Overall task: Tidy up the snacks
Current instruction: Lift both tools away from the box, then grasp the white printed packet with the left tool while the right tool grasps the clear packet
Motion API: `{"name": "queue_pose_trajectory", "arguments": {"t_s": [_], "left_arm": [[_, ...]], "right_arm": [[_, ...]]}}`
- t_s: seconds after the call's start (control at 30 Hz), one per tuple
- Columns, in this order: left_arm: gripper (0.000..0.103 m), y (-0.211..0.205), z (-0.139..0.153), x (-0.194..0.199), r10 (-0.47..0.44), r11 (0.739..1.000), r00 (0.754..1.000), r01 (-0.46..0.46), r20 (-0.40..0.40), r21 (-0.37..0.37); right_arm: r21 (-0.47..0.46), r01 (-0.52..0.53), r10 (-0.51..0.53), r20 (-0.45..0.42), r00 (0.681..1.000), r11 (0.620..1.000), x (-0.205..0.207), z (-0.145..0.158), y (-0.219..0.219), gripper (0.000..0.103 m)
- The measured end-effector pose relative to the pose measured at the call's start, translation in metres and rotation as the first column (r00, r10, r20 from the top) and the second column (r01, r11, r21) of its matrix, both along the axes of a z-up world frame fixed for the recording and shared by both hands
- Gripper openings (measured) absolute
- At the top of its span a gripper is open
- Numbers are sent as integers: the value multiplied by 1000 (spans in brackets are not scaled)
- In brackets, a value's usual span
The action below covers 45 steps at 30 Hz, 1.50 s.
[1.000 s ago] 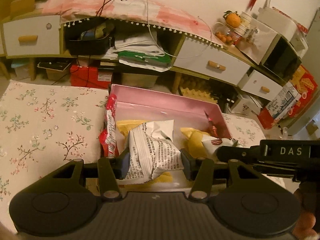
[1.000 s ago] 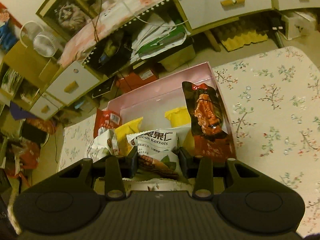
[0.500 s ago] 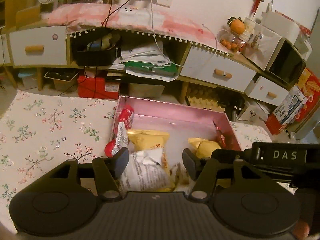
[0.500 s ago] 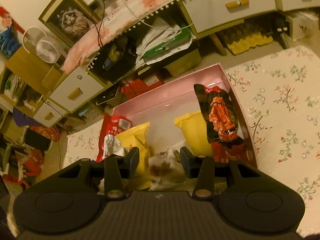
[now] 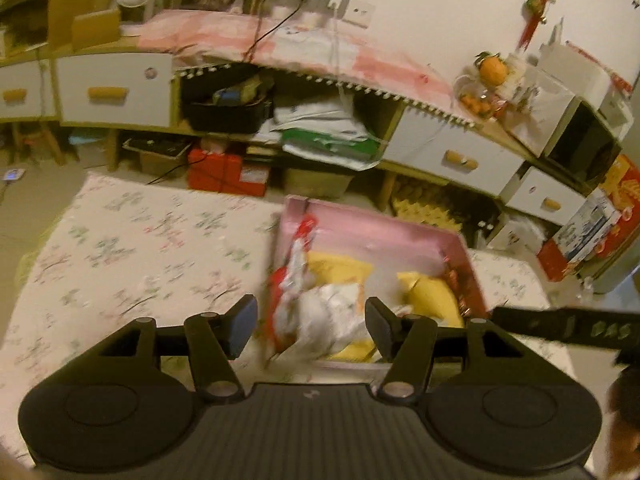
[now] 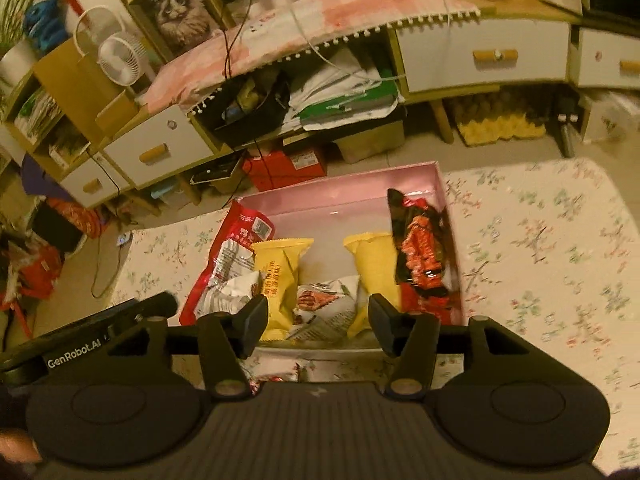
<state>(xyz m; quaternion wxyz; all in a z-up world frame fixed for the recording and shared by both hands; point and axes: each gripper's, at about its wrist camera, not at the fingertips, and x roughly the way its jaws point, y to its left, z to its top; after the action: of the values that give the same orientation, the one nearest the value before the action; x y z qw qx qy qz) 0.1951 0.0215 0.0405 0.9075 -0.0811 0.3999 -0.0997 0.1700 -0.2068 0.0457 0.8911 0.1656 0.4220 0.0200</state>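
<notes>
Left gripper (image 5: pixel 311 326): jaws spread wide, nothing between the pads; hangs above near-left corner of pink box (image 6: pixel 340 194). Left view blurred.

Right gripper (image 6: pixel 318 322): jaws spread apart, empty, above near edge of box.

Box sits on floral tablecloth (image 6: pixel 540 248), open-topped. Contents, per right view:
- red packet (image 6: pixel 240 236) leaning on left wall, partly over the rim
- white packet (image 6: pixel 230 292) in front of it, near-left corner
- yellow packet (image 6: pixel 280 276) left of centre
- 2nd yellow packet (image 6: pixel 374 264) right of centre
- white nut packet (image 6: pixel 326 308) btwn the two yellows, near edge
- dark red-orange packet (image 6: pixel 422 252) along right wall, upright-ish, tilted.

One small wrapper (image 6: pixel 276 378) on cloth outside box, just by right gripper body; type can't be told.
</notes>
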Motion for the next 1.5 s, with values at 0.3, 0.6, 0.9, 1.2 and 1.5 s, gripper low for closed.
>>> {"name": "queue_pose_trajectory", "arguments": {"t_s": [0.3,0.6,0.9,1.2,1.5], "left_arm": [[77,16,9,-43,41,994,999,-38,-27,100],[88,37,-1,-76,96,995,990,-92,-107,40],[89,25,-33,-96,-10,995,980,29,-197,94],[89,10,-56,-115,-168,960,963,208,-211,188],[89,2,-100,-123,-235,914,920,319,-313,252]], "right_arm": [[-138,-10,18,55,998,990,-48,28,-4,54],[-151,-79,83,24,996,985,-87,25,0,59],[-168,-133,118,-99,988,977,-98,0,-7,63],[-207,-183,148,-176,973,961,-110,-19,-4,62],[-233,-265,198,-276,941,936,-108,-44,6,63]]}}
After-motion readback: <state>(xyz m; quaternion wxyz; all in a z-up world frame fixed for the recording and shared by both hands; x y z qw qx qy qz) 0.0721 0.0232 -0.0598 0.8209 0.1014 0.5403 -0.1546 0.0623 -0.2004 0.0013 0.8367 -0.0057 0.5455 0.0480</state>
